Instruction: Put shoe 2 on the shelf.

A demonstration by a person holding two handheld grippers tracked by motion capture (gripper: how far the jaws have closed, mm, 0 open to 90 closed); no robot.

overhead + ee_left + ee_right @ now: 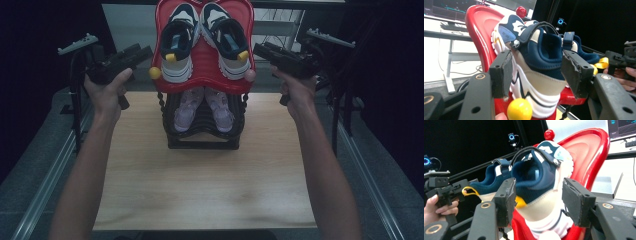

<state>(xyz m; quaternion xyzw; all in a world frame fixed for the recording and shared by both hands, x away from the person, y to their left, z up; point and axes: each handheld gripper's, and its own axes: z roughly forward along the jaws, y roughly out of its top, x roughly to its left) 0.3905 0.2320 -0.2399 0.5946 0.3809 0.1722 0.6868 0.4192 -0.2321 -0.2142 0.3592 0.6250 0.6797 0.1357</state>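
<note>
The pair of navy-and-white sneakers sat on the top tier of a red shoe rack [202,75], toes up and heels toward me: the left sneaker [178,45] and the right sneaker [227,42] side by side, each with a yellow loop at the heel. Any writing on the small patches of the shoes was too blurred for me to read.

My left gripper [120,60] hung just beside the rack's left edge, its jaws standing open on either side of the left sneaker's heel [541,65], the pads not pressing on it. My right gripper [280,56] was level with it at the rack's right edge, jaws likewise spread wide about the right sneaker's heel [541,202], with no contact I could make out.

A yellow knob [519,109] stuck out at the tier's front left corner, a pink one [250,75] at the right, and a red knob [549,134] crowned the top. On the black lower tier [202,137] lay a pair of pale lilac sneakers [204,107]. The whole rack stood near the far edge of the wooden counter [200,185].
</note>
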